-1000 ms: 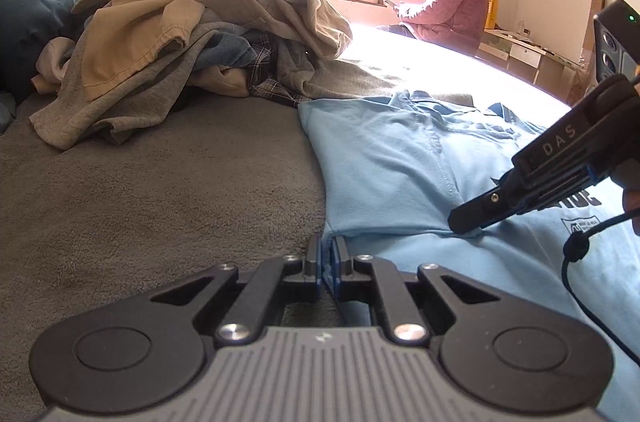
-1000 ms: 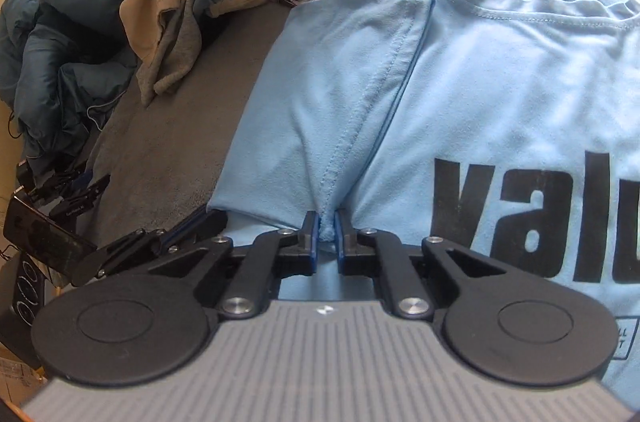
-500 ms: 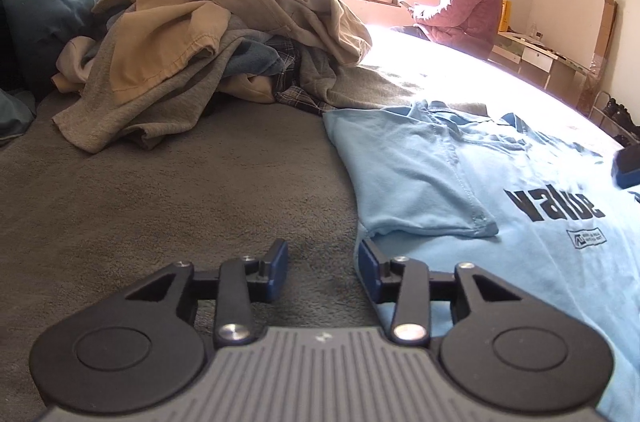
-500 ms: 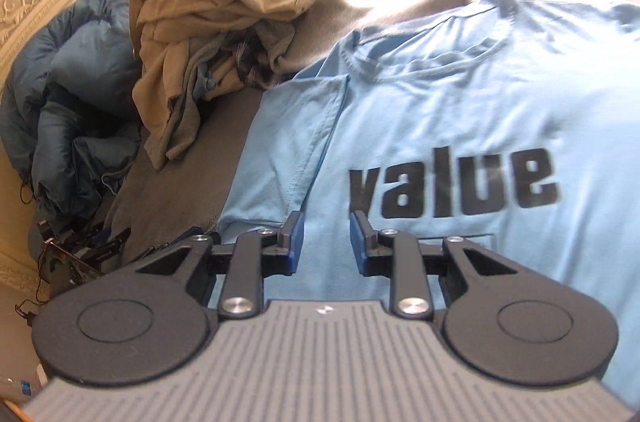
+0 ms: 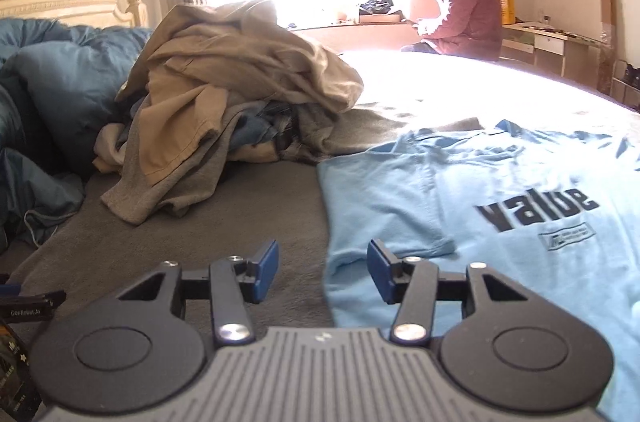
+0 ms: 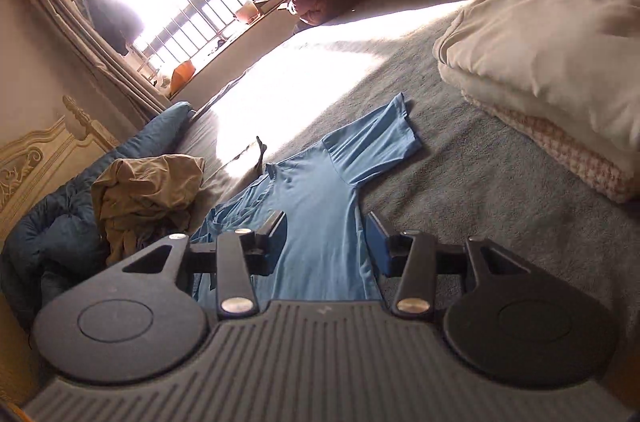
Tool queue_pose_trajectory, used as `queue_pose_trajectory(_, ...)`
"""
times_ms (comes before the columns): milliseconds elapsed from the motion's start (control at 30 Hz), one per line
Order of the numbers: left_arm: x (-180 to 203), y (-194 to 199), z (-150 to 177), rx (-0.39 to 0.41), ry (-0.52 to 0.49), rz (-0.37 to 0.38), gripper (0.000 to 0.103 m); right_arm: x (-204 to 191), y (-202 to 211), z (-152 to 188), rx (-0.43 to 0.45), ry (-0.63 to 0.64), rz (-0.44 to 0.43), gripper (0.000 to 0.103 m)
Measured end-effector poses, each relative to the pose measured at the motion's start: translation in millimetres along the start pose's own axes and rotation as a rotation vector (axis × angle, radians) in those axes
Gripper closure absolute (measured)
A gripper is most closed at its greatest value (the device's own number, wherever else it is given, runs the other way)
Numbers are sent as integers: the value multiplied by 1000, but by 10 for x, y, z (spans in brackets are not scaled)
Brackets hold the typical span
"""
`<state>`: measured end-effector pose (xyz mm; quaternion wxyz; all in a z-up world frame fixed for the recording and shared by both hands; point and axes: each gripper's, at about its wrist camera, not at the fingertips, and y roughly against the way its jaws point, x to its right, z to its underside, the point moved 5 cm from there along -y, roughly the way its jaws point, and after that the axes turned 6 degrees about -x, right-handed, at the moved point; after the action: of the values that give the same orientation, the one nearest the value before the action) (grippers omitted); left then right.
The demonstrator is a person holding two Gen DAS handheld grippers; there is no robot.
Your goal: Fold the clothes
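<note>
A light blue T-shirt (image 5: 460,198) with black lettering lies flat on the grey bed cover (image 5: 180,246), its left sleeve folded inward over the chest. My left gripper (image 5: 322,270) hovers above the shirt's left edge, its jaws opening with nothing between them. In the right wrist view the same T-shirt (image 6: 320,206) lies below with its other sleeve spread out. My right gripper (image 6: 326,242) hangs above the shirt's body near its right side, jaws opening and holding nothing.
A heap of unfolded tan and grey clothes (image 5: 224,102) sits left of the shirt beside a blue duvet (image 5: 44,110). Folded cream and pink bedding (image 6: 556,62) lies at the right. A person (image 5: 464,10) sits on the bed's far edge by the window.
Both grippers let go of the folded sleeve and opened. The left one rose and drew back; the right one swung far across to the shirt's other side and rolled.
</note>
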<state>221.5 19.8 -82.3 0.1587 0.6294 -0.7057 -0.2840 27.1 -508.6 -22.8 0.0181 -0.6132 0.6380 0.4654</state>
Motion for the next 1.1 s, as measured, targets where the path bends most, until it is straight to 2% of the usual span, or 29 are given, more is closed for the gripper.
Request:
queue_pose_trajectory(100, 523, 190, -249, 44, -71, 78, 49, 260, -322, 1, -27, -46, -26, 58)
queue_pose_trajectory(233, 1279, 270, -476, 72, -156, 211, 47, 472, -974, -54, -78, -86, -30, 58)
queue_pose_trajectory(400, 2197, 4, -503, 34, -240, 352, 47, 714, -1714, -309, -59, -148, 4, 59)
queue_pose_trajectory(533, 2672, -302, -393, -18, -280, 424, 49, 870, -2248, -555, -58, -184, 45, 59)
queue_pose_trajectory(600, 2804, -452, -320, -46, -291, 441, 49, 931, -2454, -640, -55, -194, 78, 59)
queue_pose_trajectory(667, 2851, -555, -254, -66, -288, 461, 49, 1001, -2635, -707, -50, -212, 111, 63)
queue_pose_trajectory(733, 2859, -627, -198, -84, -281, 479, 49, 1042, -2705, -751, -19, -221, 119, 78)
queue_pose_trajectory(767, 2845, -655, -170, -94, -274, 487, 49, 1050, -2712, -769, -5, -219, 125, 92)
queue_pose_trajectory(867, 2778, -738, -115, -123, -236, 514, 49, 1019, -2691, -833, 39, -195, 123, 97)
queue_pose_trajectory(933, 2710, -779, -103, -138, -199, 536, 52, 844, -2684, -890, 60, -108, 125, 98)
queue_pose_trajectory(1033, 2637, -767, -106, -142, -173, 555, 53, 374, -2781, -988, 46, 67, 110, 98)
queue_pose_trajectory(1100, 2615, -751, -112, -141, -167, 559, 53, -61, -2920, -960, -5, 220, 78, 98)
